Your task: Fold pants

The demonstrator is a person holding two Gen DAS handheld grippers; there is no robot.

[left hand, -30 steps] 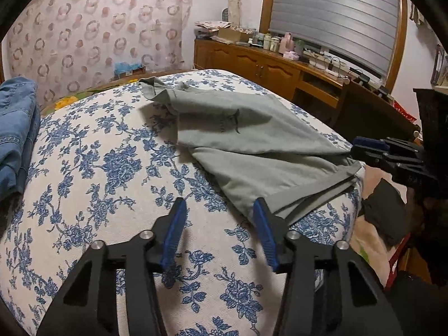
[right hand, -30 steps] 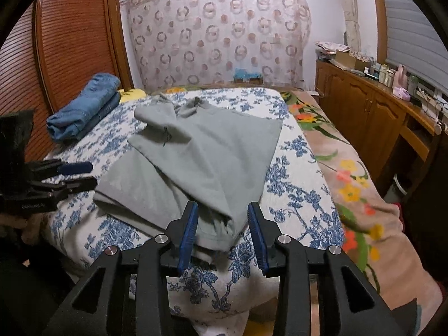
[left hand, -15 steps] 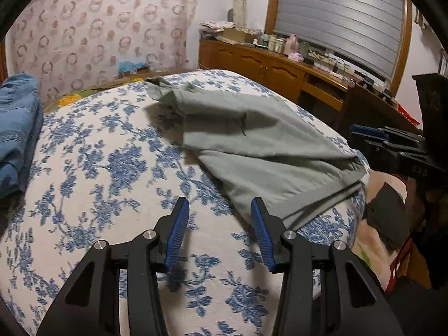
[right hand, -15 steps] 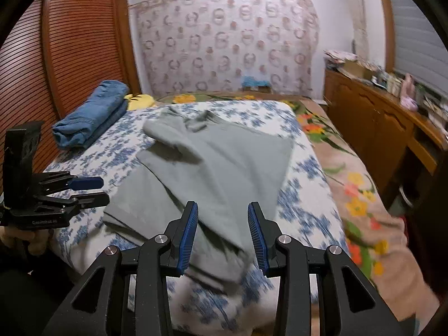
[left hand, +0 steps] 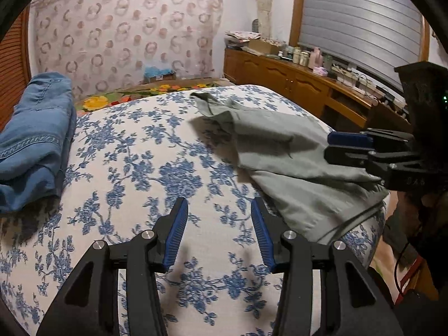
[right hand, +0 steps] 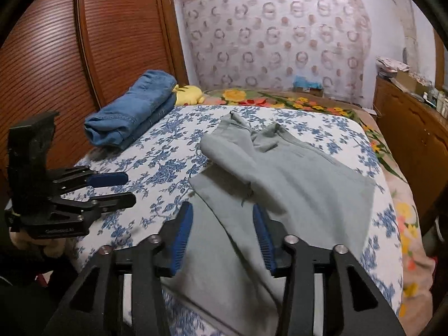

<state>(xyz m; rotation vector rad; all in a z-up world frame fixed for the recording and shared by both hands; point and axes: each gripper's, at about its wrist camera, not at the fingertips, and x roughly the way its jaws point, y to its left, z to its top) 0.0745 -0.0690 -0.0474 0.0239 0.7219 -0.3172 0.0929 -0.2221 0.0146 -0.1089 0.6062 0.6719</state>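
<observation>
Grey-green pants [right hand: 294,184] lie partly folded on the blue-flowered bedspread [left hand: 156,168], reaching the bed's near edge. My right gripper [right hand: 222,215] hovers over their near part with its jaws opening. The cloth lies below the blue pads [right hand: 182,232] and is not pinched. My left gripper [left hand: 218,212] stands open above bare bedspread, just left of the pants [left hand: 294,165], with nothing between its fingers. Each gripper shows in the other view: the right gripper [left hand: 347,145] over the pants' far side, the left gripper [right hand: 117,187] beside the bed's corner.
Folded blue jeans [right hand: 131,112] sit at the bed's left side by a wooden slatted wardrobe [right hand: 56,56], with a yellow soft thing [right hand: 187,93] behind them. A wooden sideboard [left hand: 294,84] with bottles runs along the right. A bright flowered blanket [right hand: 403,218] covers the bed's right part.
My right gripper has swung left over the pants and its jaws stand wider. My left gripper has shifted left, off the pants' edge; the right gripper looms closer in its view.
</observation>
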